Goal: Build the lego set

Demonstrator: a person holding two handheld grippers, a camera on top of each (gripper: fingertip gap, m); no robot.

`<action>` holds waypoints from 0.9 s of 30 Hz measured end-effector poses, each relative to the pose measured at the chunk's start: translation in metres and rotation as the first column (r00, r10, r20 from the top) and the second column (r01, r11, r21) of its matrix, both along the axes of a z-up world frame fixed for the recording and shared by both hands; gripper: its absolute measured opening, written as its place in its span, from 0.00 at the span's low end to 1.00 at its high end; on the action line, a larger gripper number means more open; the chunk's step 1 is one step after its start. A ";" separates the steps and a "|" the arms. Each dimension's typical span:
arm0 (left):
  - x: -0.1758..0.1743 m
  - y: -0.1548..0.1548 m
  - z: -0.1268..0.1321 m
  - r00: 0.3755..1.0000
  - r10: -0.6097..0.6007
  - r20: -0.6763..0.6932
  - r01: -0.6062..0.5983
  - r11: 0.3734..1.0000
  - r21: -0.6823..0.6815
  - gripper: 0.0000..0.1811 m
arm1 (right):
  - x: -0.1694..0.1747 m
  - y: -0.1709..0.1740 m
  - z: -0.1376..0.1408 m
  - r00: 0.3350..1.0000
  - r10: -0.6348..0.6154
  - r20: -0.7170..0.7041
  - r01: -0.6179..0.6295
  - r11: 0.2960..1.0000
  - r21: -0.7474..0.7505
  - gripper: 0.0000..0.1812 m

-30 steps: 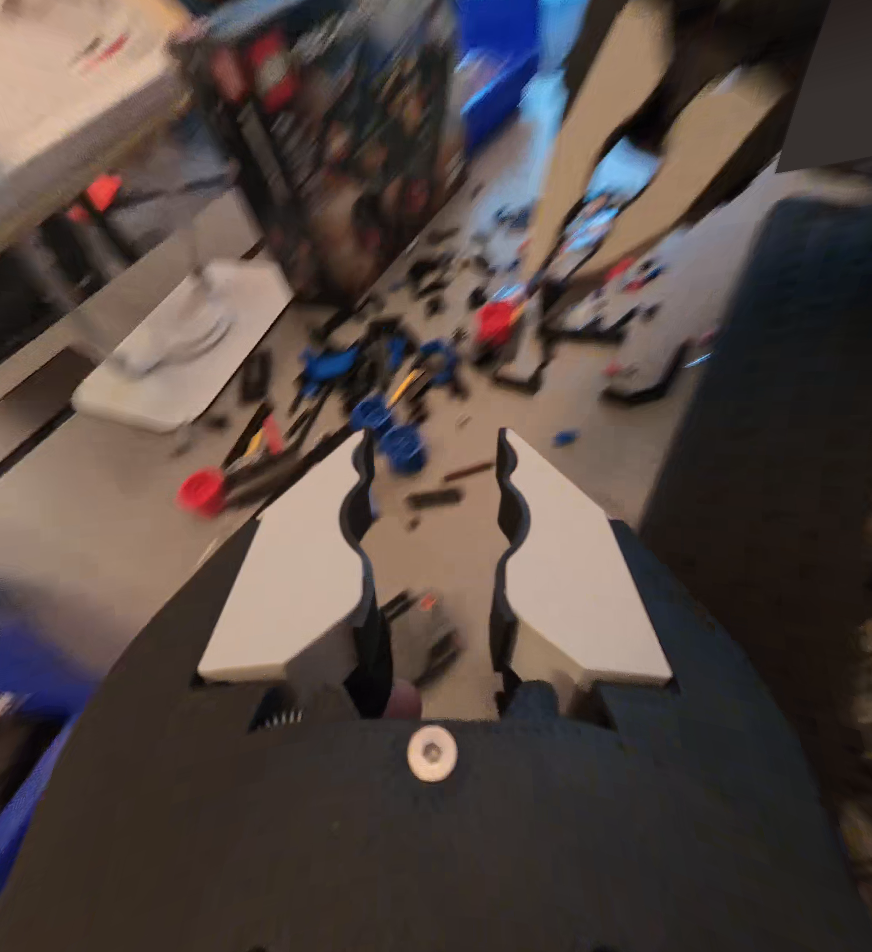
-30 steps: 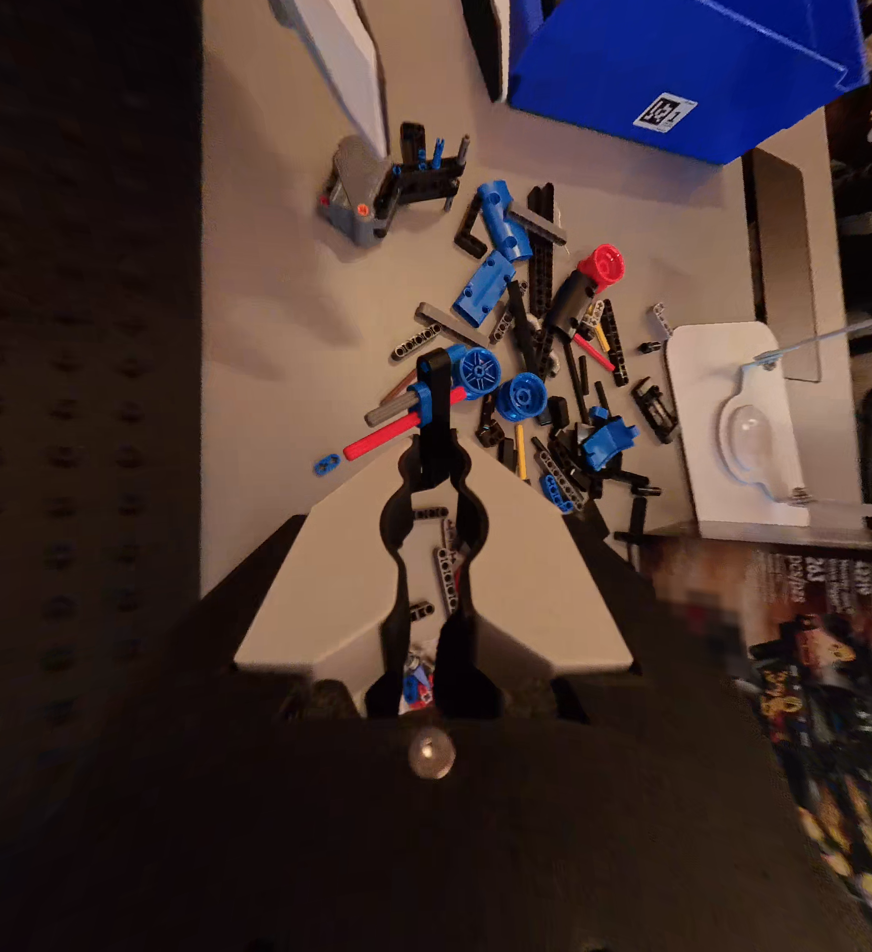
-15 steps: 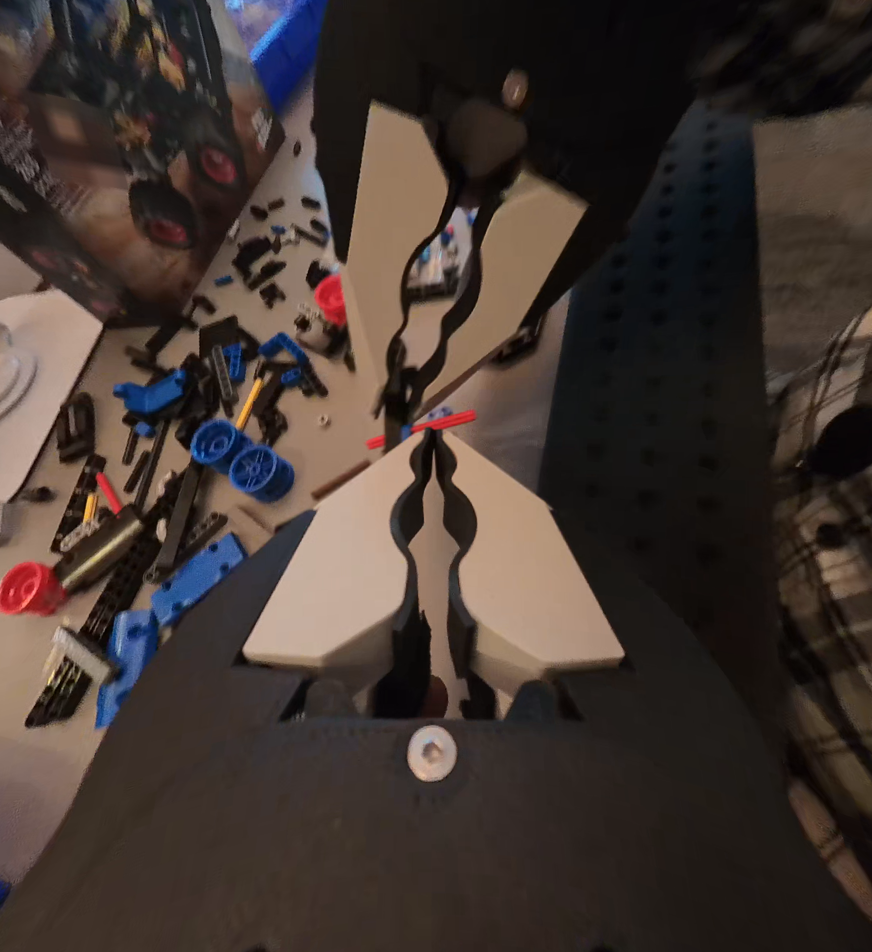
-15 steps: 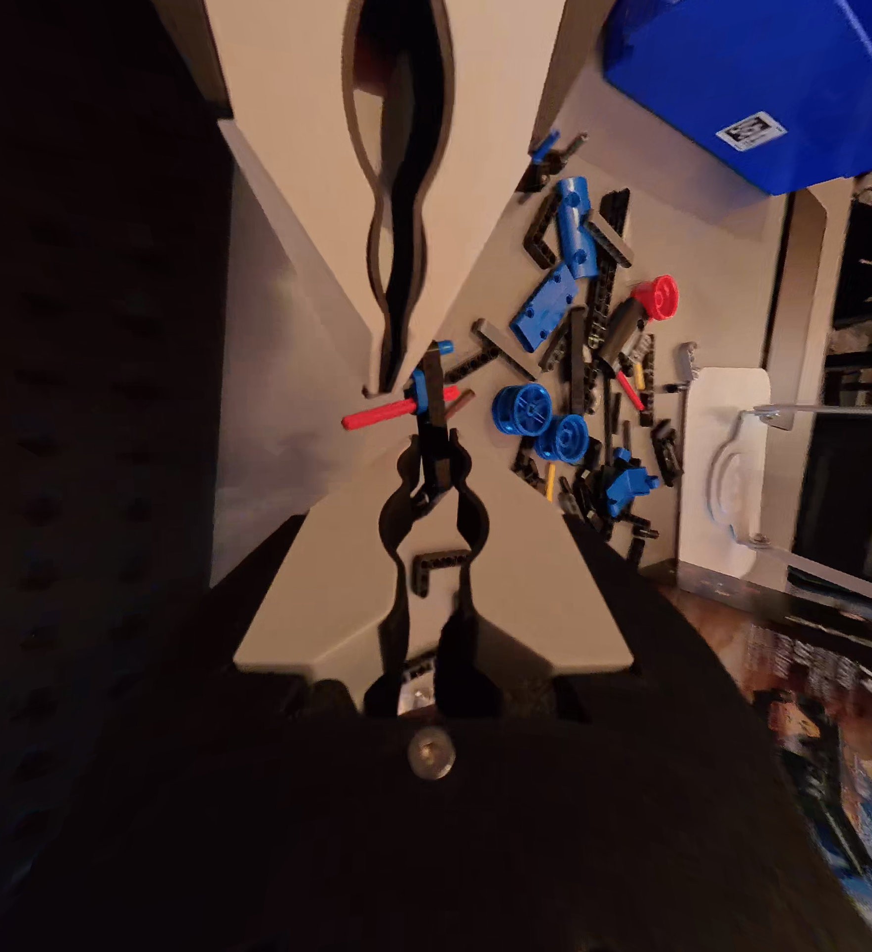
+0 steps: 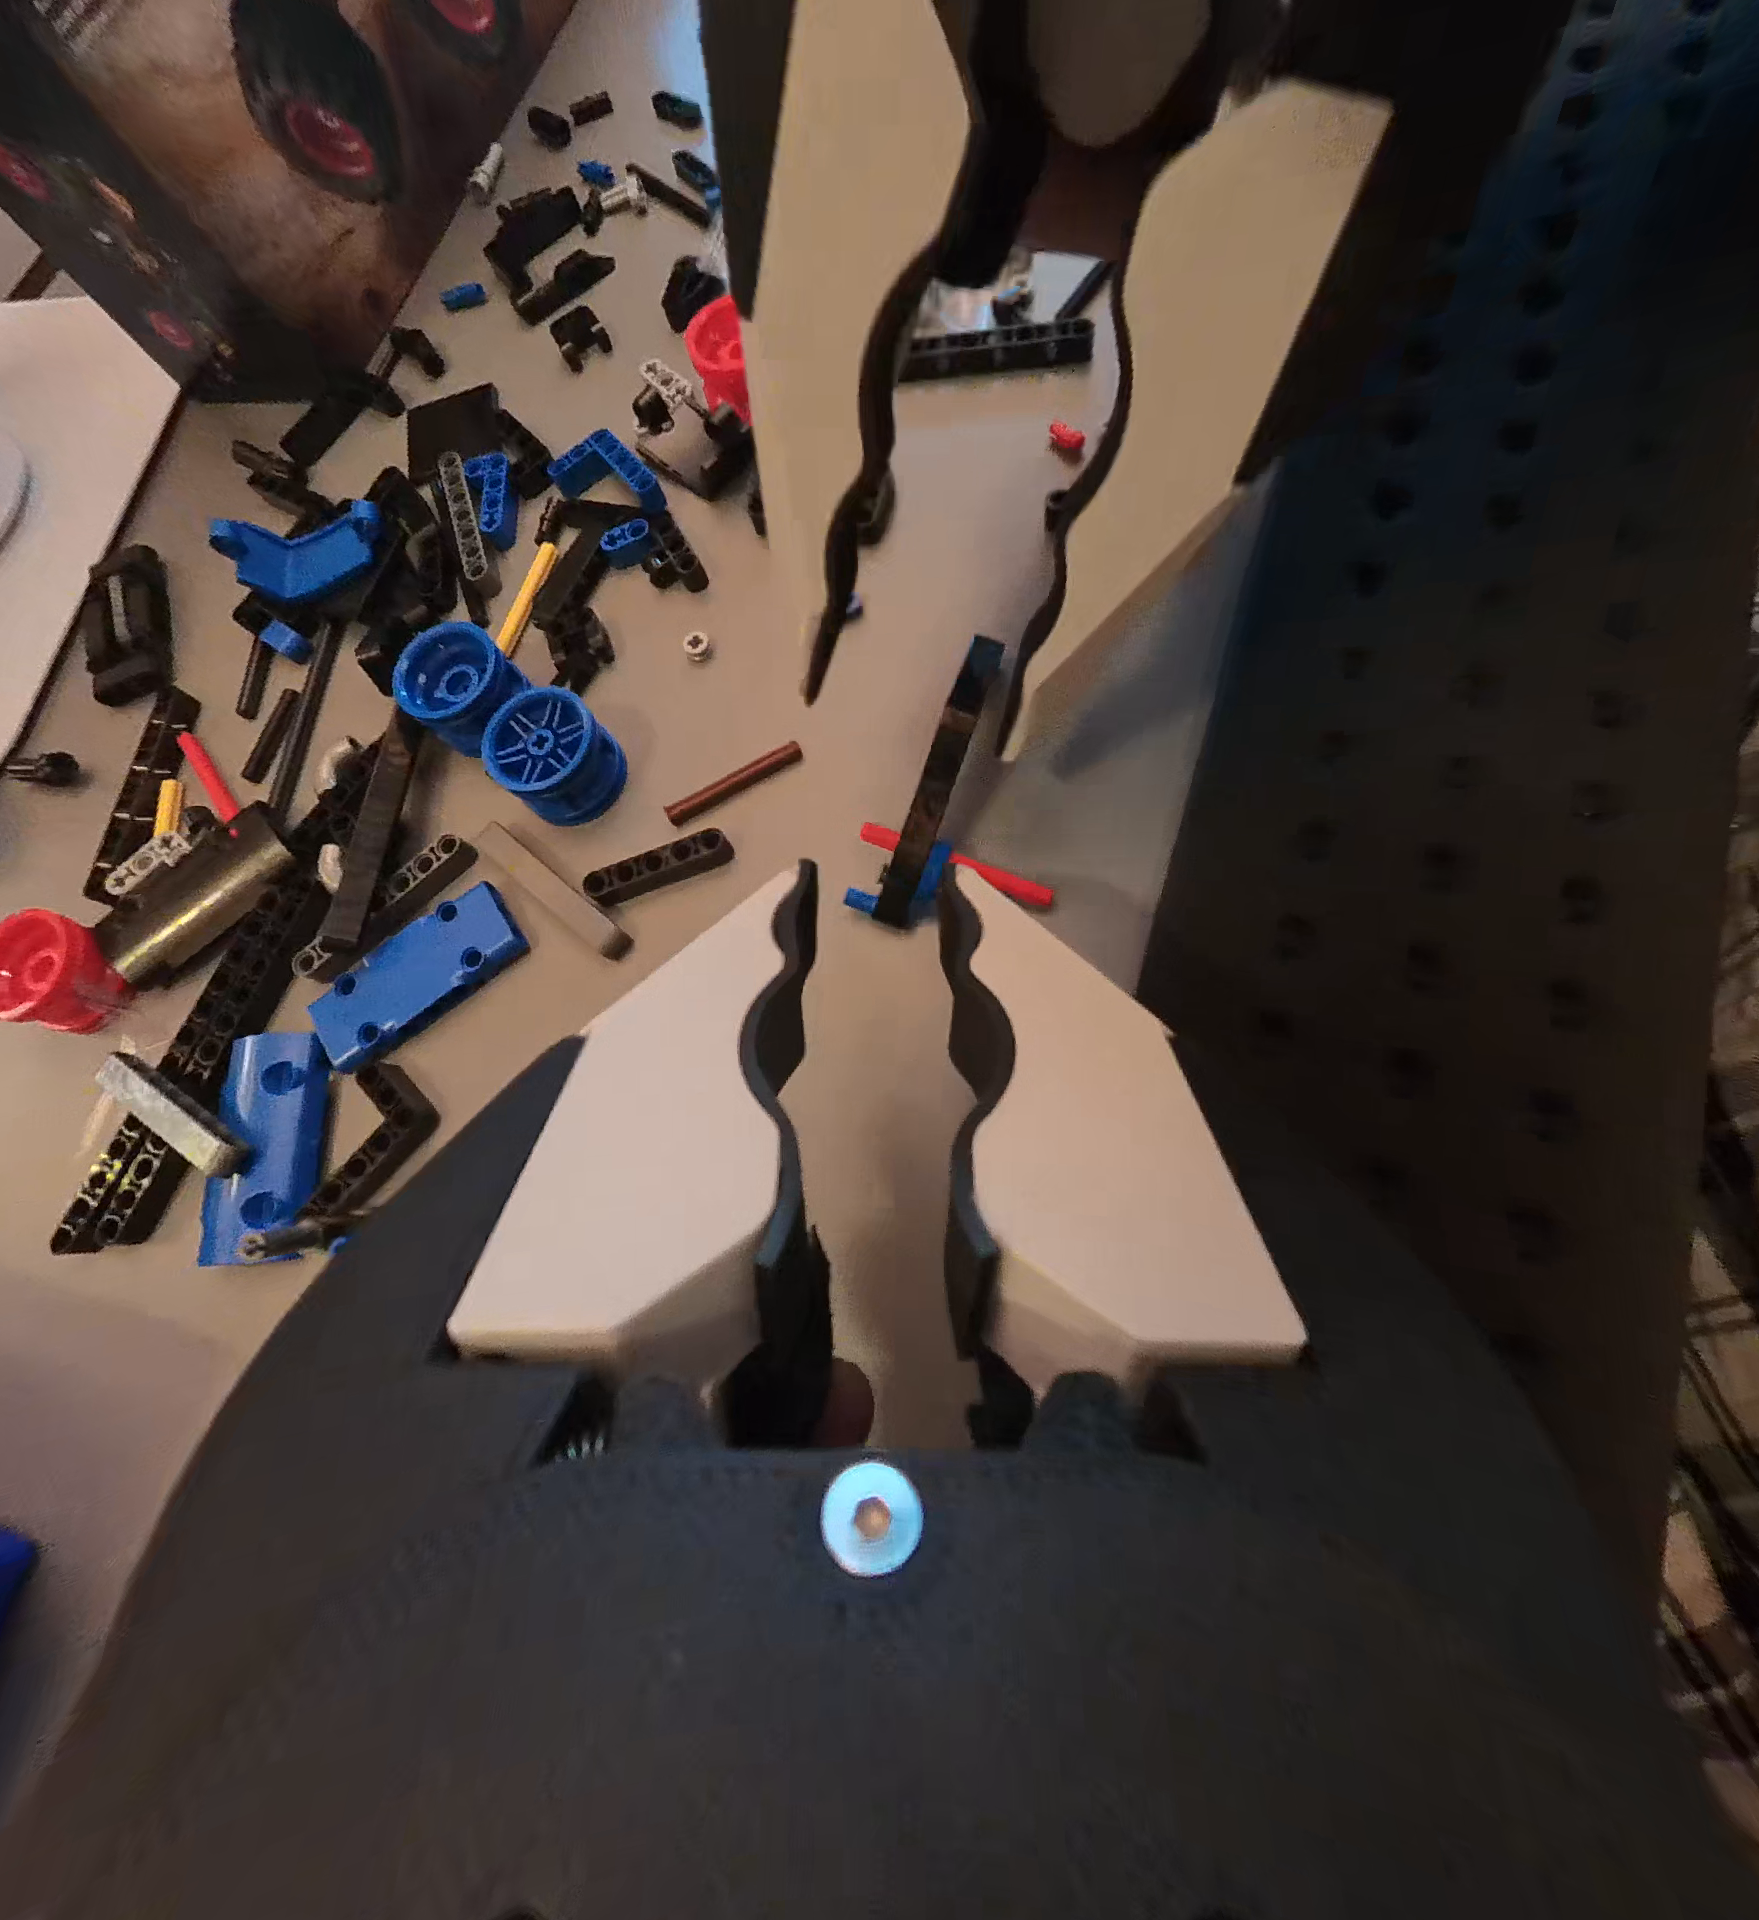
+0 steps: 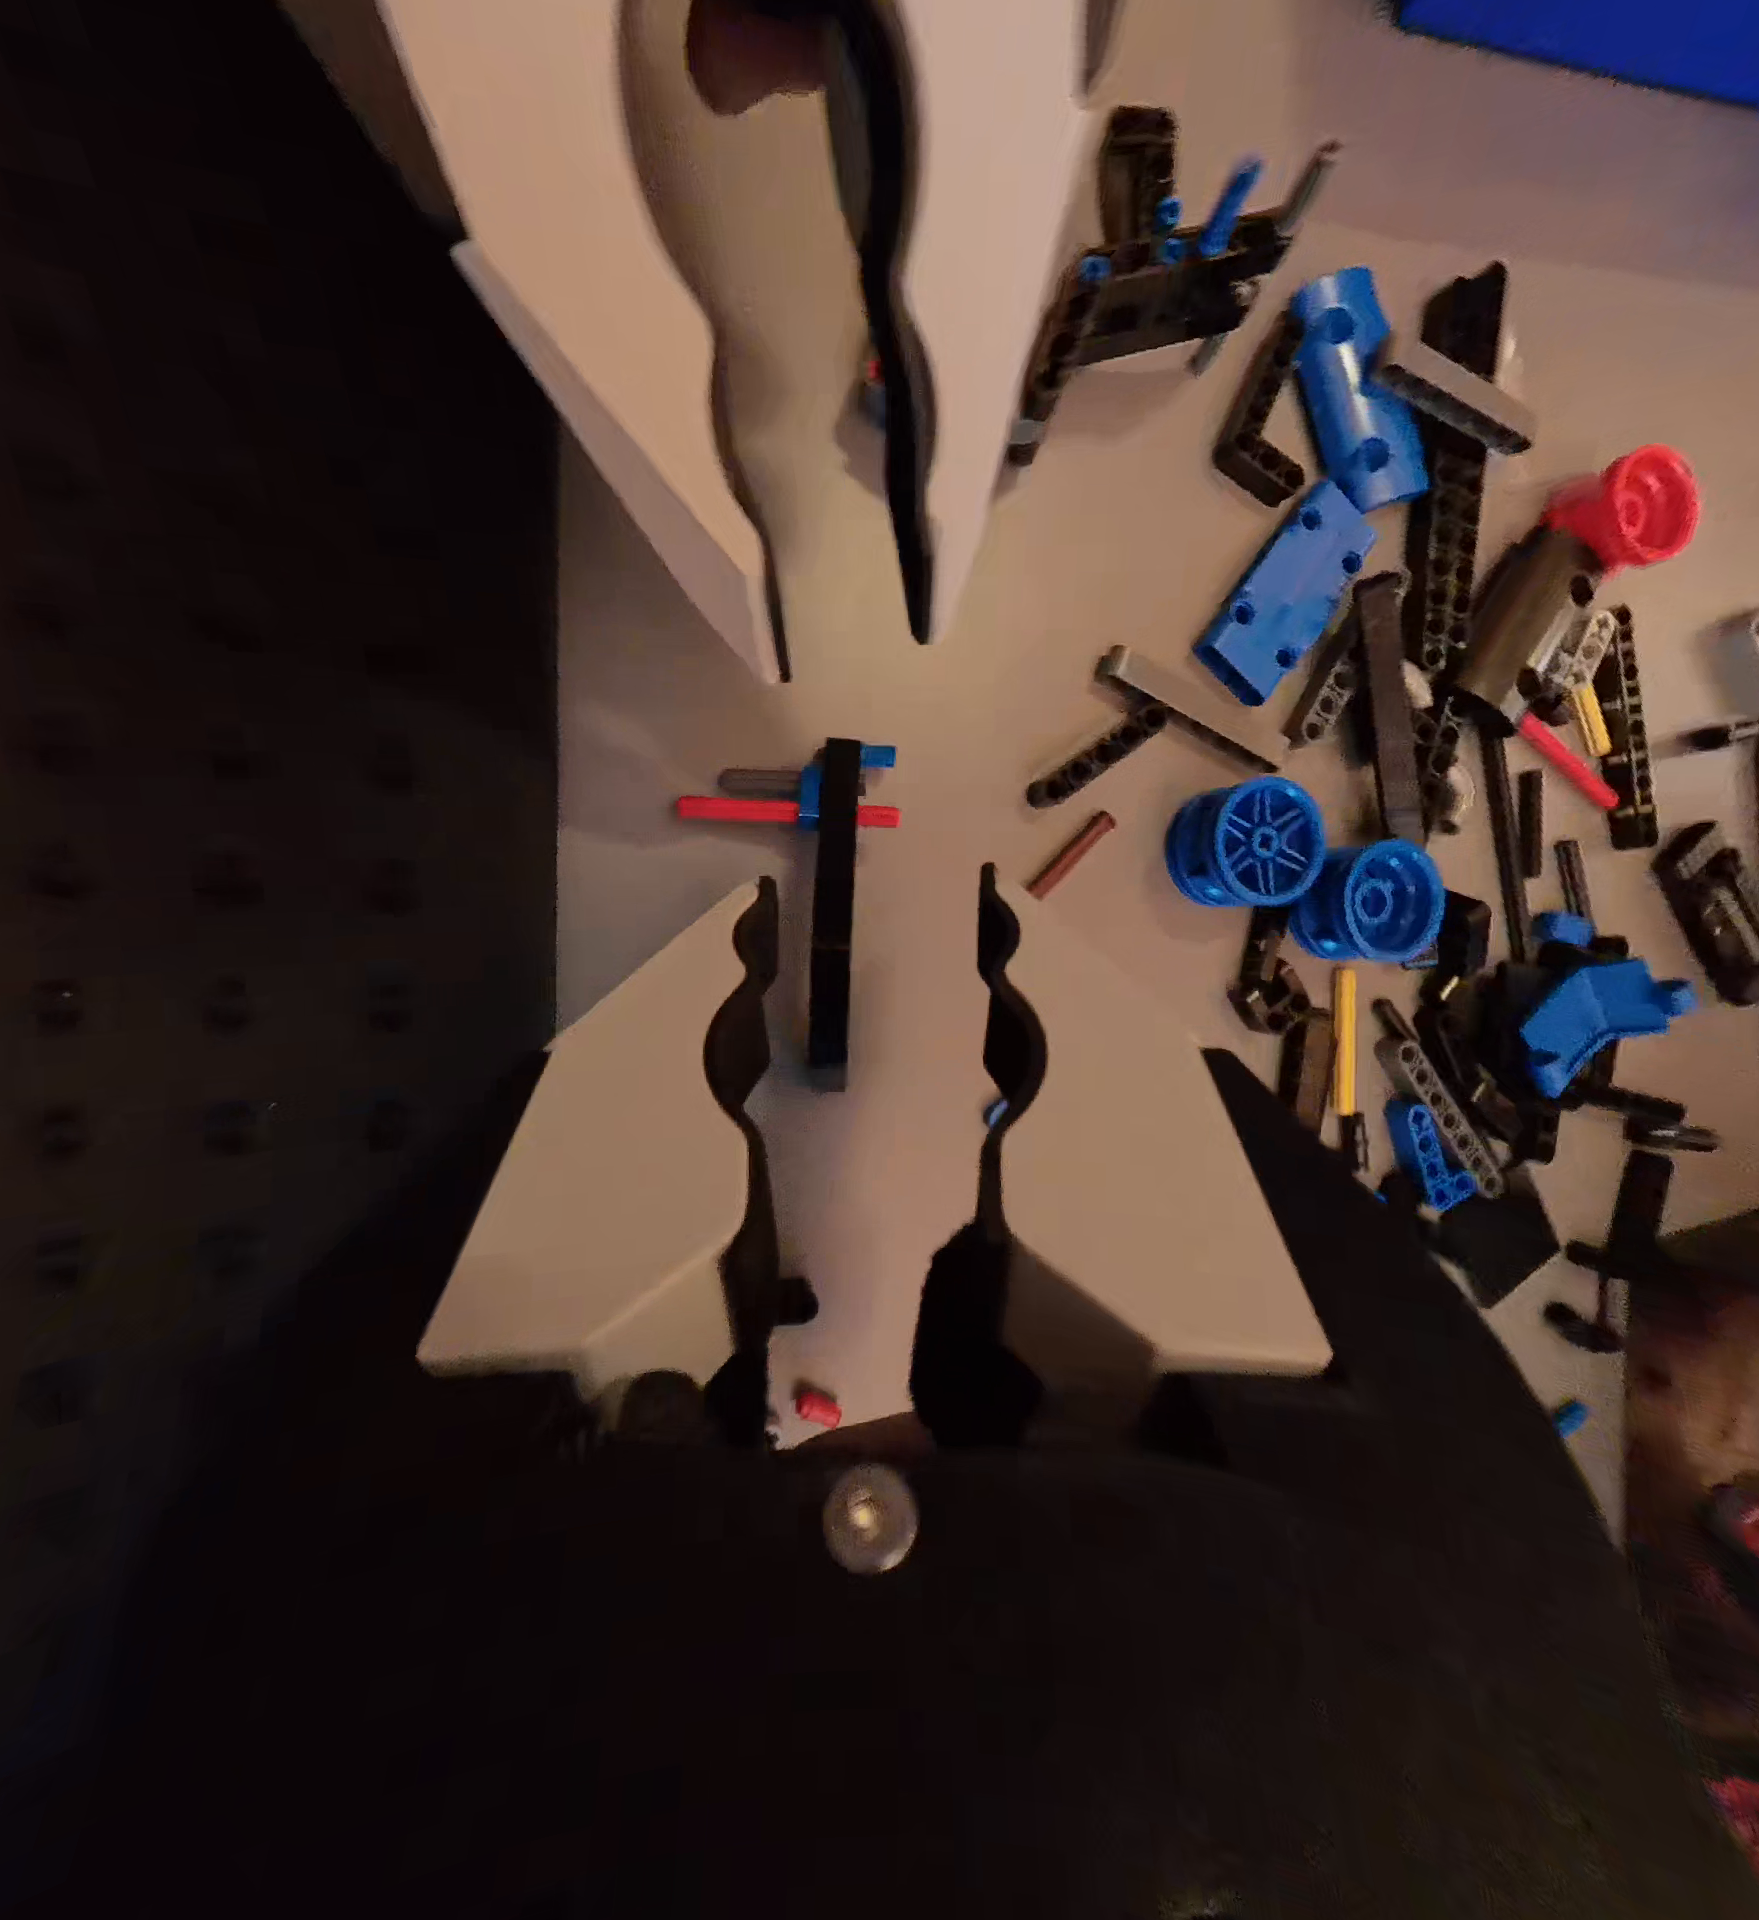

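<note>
You're holding both grippers, left (image 5: 875,883) and right (image 6: 870,899), spread and empty over the black beam sub-assembly (image 6: 833,904) lying on the table (image 6: 958,727) between them. It's looking light, rigid, slippery; grab the beam mid-length, not the red axle (image 6: 740,808).

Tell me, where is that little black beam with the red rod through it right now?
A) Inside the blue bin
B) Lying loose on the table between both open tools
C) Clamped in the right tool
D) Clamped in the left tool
B: the black beam with its red rod lies on the table, both the right tool and the left tool open around it.
</note>
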State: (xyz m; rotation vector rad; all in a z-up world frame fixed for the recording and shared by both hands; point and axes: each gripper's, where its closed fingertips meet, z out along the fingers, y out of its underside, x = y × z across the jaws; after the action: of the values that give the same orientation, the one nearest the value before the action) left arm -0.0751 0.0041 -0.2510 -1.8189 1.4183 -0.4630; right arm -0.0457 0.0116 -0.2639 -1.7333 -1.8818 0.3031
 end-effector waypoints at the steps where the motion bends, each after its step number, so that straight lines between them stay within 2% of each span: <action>1: 0.002 0.001 0.002 1.000 -0.004 -0.001 0.004 1.000 0.009 0.12 | 0.004 0.002 0.004 1.000 -0.014 -0.019 0.014 1.000 -0.015 0.22; 4: 0.012 0.000 0.004 0.999 -0.046 -0.019 0.047 0.999 0.020 0.14 | 0.028 0.015 0.027 0.993 -0.091 -0.078 0.091 0.996 0.002 0.21; 8: 0.028 -0.001 -0.001 0.991 -0.110 -0.080 0.115 0.992 0.054 0.16 | 0.087 0.022 0.049 0.959 -0.251 -0.129 0.247 0.968 -0.048 0.16; 10: 0.034 0.000 -0.006 0.986 -0.131 -0.105 0.138 0.989 0.060 0.16 | 0.120 0.022 0.045 0.932 -0.345 -0.115 0.338 0.938 -0.076 0.14; 14: 0.040 0.001 -0.011 0.980 -0.160 -0.122 0.169 0.983 0.069 0.17 | 0.172 0.011 0.017 0.882 -0.469 -0.043 0.462 0.879 -0.114 0.11; 17: 0.045 0.000 -0.012 0.977 -0.175 -0.123 0.185 0.980 0.073 0.17 | 0.186 0.006 -0.002 0.863 -0.504 -0.037 0.496 0.859 -0.127 0.10; 22: 0.045 0.004 -0.024 0.962 -0.186 -0.199 0.206 0.975 0.084 0.17 | 0.181 0.005 -0.027 0.871 -0.492 -0.003 0.485 0.861 -0.154 0.09; 27: 0.049 0.003 -0.029 0.958 -0.198 -0.210 0.219 0.972 0.084 0.15 | 0.178 0.006 -0.033 0.874 -0.486 -0.004 0.475 0.856 -0.205 0.01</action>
State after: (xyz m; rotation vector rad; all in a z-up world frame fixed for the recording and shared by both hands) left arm -0.0264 0.0075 -0.2796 -1.6746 1.7507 -0.3088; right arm 0.1326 0.0180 -0.2973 -2.2345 -1.3464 0.3445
